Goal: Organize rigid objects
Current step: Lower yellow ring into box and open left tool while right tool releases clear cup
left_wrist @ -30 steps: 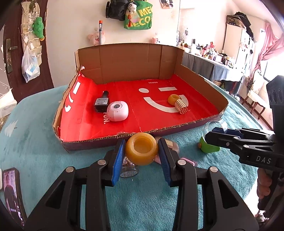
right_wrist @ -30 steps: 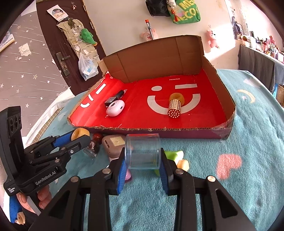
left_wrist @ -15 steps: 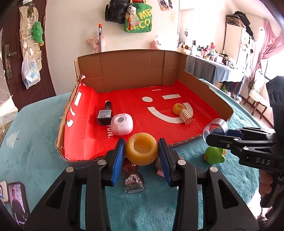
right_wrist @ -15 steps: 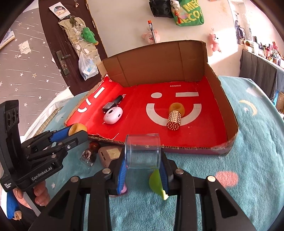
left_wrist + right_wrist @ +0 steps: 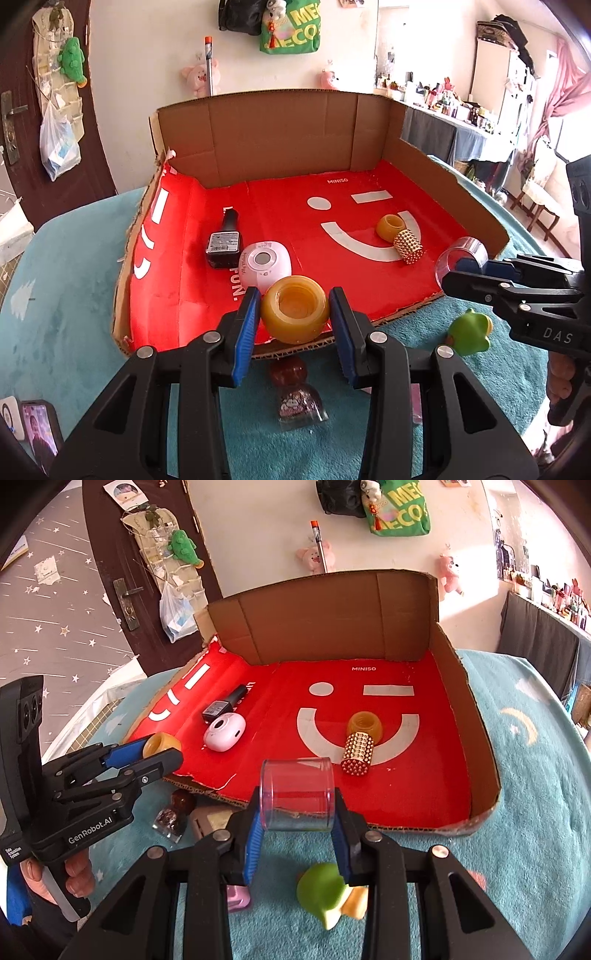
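The left hand-held gripper (image 5: 294, 317) is clamped on a yellow ring-shaped holder (image 5: 294, 314), its blue pads pressing both sides; the holder hangs over the near edge of the cardboard box (image 5: 273, 140); just ahead of it on the red box floor lie a white round gadget (image 5: 264, 264) and, touching that, a black bottle (image 5: 223, 247); further ahead and to the right sit a second yellow holder (image 5: 390, 227) and a studded gold cylinder (image 5: 407, 250), the two touching.

The right hand-held gripper (image 5: 295, 812) is clamped on a clear plastic cup (image 5: 297, 794) lying on its side between the pads, over the box's near edge; below this gripper, on the teal surface (image 5: 535, 830), rests a green toy (image 5: 321, 893); to its left lie a small dark-capped bottle (image 5: 171, 812) and a beige case (image 5: 208, 821), outside the box; a pink item (image 5: 236, 899) shows under the left finger.
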Tool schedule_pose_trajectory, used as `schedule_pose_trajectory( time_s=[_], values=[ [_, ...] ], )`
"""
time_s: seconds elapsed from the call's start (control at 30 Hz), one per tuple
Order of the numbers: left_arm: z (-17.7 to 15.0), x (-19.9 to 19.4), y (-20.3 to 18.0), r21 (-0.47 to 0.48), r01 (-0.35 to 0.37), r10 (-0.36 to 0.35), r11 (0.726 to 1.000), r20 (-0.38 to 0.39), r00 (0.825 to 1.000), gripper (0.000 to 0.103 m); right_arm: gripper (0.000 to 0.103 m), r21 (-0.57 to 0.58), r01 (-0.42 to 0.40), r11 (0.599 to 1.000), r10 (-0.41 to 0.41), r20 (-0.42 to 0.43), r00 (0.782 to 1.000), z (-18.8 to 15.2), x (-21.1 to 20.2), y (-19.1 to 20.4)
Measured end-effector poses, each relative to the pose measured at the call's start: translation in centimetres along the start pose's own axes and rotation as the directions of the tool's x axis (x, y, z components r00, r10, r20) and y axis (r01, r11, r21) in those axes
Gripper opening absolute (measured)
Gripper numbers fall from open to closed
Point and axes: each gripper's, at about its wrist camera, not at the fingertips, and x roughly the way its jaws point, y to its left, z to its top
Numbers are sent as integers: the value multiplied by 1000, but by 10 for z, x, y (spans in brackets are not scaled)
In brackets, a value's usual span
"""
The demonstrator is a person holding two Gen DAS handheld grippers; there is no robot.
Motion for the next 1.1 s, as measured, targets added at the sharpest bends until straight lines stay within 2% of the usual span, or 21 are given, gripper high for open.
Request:
schedule_pose_trajectory(
  time_s=[0.13,0.37,0.47,0.73,0.87,1.1],
  values=[
    [4,9,0,21,-11,11,1000,-11,1000,36,35,-2,15,1000,-15,-11,1000,4,8,-2],
    [9,32,5,16,-1,2,1000,-80,997,36,35,6,37,999,-37,-40,999,12,29,-9],
    [6,38,5,17,10,-9,1000,-99,995,36,35,9,14,1000,-13,-70,997,12,38,-10],
    [6,56,5,16,20,-18,1000,-141,990,36,35,-17,18,1000,-20,-102,995,15,56,-7],
    [10,66,8,4,3,-2,1000,-146,989,36,35,-14,10,1000,-12,-120,993,19,67,-9],
    [18,77,11,-6,-22,21,1000,-141,990,36,35,-12,46,999,-47,-110,993,26,75,-16]
  ],
)
